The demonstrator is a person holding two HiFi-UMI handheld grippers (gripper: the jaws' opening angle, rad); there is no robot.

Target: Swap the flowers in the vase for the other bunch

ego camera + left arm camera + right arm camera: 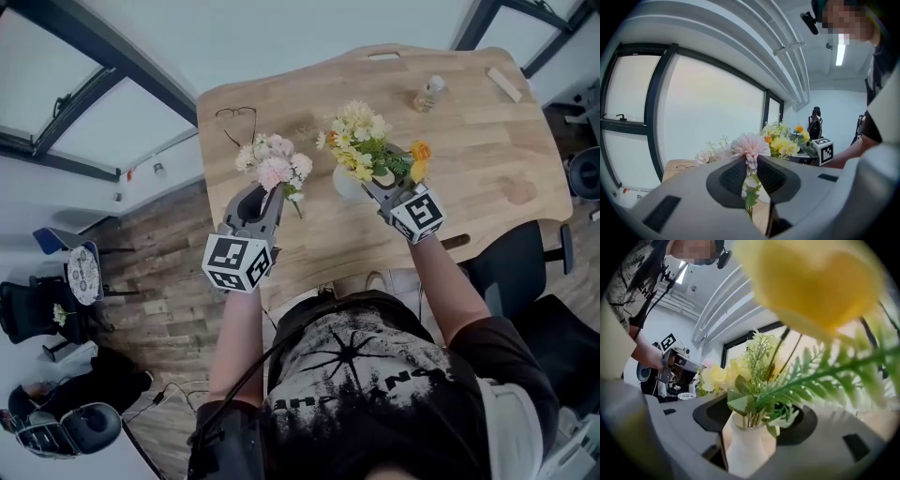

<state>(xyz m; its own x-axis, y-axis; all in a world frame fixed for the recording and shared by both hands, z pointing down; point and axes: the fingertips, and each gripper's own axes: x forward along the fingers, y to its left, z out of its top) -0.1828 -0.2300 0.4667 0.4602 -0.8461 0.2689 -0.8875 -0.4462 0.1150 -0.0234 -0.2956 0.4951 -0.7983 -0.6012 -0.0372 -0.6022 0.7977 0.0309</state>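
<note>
A pink and white bunch (272, 167) hangs above the wooden table (469, 150), its stems pinched in my left gripper (269, 194). In the left gripper view the pads are shut on the stem just under the pink bloom (750, 145), with the gripper (751, 177) pointing roughly level. A yellow bunch (361, 141) stands in the white vase (345, 184) at mid-table. My right gripper (379, 178) sits at the vase's right side. In the right gripper view its jaws stand wide either side of the stems (757, 416) over the vase neck (745, 446), not pressing on them.
A pair of glasses (239, 120) lies on the table behind the pink bunch. A small bottle (430, 94) and a wooden block (504, 84) are at the far right. A black chair (525, 272) stands by the table's near right edge.
</note>
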